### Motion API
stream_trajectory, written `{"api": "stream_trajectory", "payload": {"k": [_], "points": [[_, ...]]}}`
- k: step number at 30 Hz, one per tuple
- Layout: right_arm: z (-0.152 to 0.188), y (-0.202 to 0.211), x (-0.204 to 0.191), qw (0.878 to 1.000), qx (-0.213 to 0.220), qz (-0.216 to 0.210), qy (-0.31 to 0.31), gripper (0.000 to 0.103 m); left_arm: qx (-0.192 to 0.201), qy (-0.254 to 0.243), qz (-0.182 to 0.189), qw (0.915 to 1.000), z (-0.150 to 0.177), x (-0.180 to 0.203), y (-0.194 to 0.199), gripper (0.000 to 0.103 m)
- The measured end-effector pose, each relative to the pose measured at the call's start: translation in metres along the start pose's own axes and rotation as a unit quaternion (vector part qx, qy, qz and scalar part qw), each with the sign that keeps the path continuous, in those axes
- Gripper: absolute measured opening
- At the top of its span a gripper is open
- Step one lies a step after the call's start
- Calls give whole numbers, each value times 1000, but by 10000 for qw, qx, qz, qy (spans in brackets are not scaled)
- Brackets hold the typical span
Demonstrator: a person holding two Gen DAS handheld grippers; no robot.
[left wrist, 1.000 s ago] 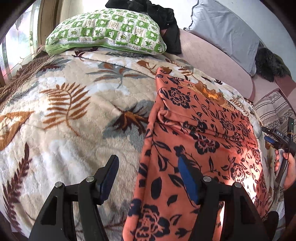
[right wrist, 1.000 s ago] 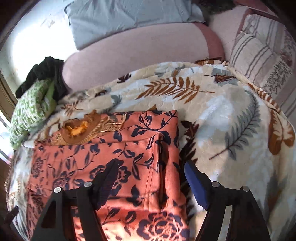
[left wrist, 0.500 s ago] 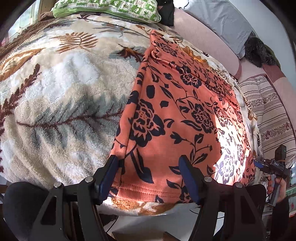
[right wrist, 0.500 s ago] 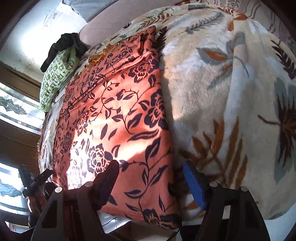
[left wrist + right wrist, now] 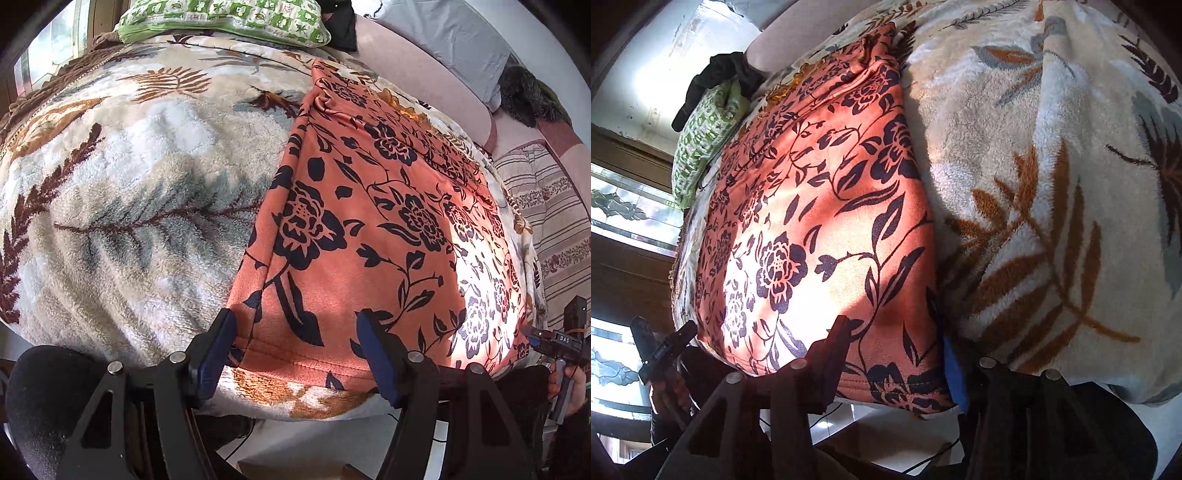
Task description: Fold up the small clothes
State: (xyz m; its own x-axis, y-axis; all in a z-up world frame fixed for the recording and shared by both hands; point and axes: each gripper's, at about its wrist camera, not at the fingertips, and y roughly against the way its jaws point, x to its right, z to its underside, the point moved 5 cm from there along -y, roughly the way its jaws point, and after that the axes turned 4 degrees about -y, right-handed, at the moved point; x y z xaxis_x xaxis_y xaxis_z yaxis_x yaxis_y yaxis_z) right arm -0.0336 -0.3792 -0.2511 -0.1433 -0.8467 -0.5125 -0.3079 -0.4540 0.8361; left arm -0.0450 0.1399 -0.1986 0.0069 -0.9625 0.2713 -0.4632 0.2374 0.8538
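A: Where's the garment right now?

B: The orange floral garment (image 5: 373,229) lies spread flat on the leaf-print blanket (image 5: 122,206) over the bed, its hem hanging at the near edge, right in front of me. A green pillow (image 5: 225,18) sits well apart at the far end.

A: And your tools?

B: My left tool (image 5: 295,354) has its fingers apart, straddling the hem near the left corner, not yet pinching. My right tool (image 5: 894,358) is spread wide too, one finger over the cloth, the blue pad down by the right corner's edge.

A: How do you reckon it'll handle?

B: Soft, I'd say, a limp velvety fabric, light, nothing stiff about it. It should drape and sag between my two tools, so I want both bottom corners, gripped on the stitched hem where the cloth is doubled and less likely to slide out.

A: Any risk?

B: Catching the fluffy blanket along with the hem. I'd take only the orange layer, then lift evenly.
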Motion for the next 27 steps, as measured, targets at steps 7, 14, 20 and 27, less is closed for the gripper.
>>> {"api": "stream_trajectory", "payload": {"k": [7, 14, 20, 27], "points": [[5, 13, -10, 9998, 61, -182, -24, 53, 542, -297, -275, 9977, -5, 8, 29, 78], [6, -1, -5, 9997, -101, -208, -121, 48, -72, -352, -543, 9979, 2, 3, -10, 61], [6, 13, -7, 9995, 20, -295, -146, 20, -123, -114, -338, 9993, -1, -6, -10, 13], [9, 1, 0, 9980, -95, -429, -448, 48, -144, -356, -257, 9989, 1, 11, -10, 63]]}}
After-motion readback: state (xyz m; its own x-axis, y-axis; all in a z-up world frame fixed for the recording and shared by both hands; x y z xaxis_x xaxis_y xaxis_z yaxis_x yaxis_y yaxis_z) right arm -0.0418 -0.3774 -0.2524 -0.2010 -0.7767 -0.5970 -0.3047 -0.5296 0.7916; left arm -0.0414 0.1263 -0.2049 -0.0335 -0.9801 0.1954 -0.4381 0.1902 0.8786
